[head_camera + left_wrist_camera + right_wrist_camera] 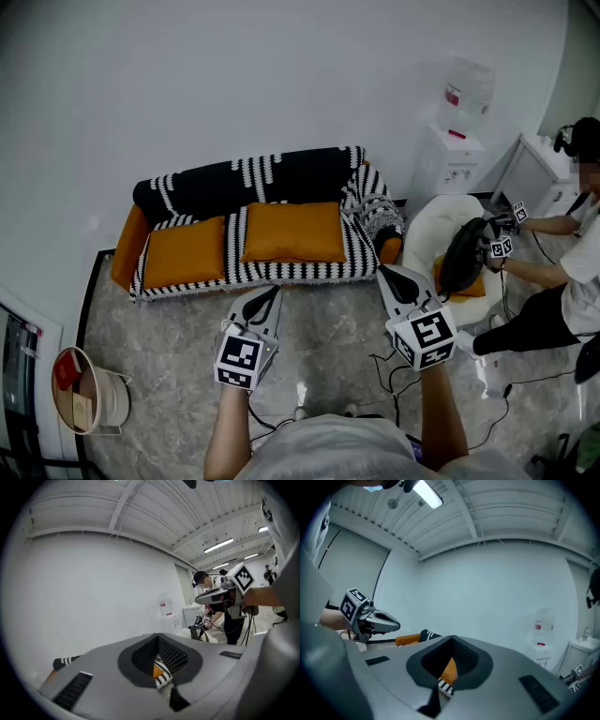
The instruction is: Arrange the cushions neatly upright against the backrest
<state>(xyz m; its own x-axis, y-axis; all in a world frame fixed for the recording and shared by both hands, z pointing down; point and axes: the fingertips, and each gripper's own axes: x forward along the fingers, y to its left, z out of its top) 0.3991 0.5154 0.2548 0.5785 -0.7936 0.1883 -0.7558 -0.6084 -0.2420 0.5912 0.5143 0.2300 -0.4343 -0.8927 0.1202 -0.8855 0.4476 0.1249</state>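
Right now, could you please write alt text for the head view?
An orange left cushion and right cushion sit on the striped sofa. In front, a person holds the left tool and right tool over the floor, both shut and empty.

Holds left gripper (267, 295) and right gripper (391, 274) out in front, side by side, tilted slightly downward, both jaws closed, empty.
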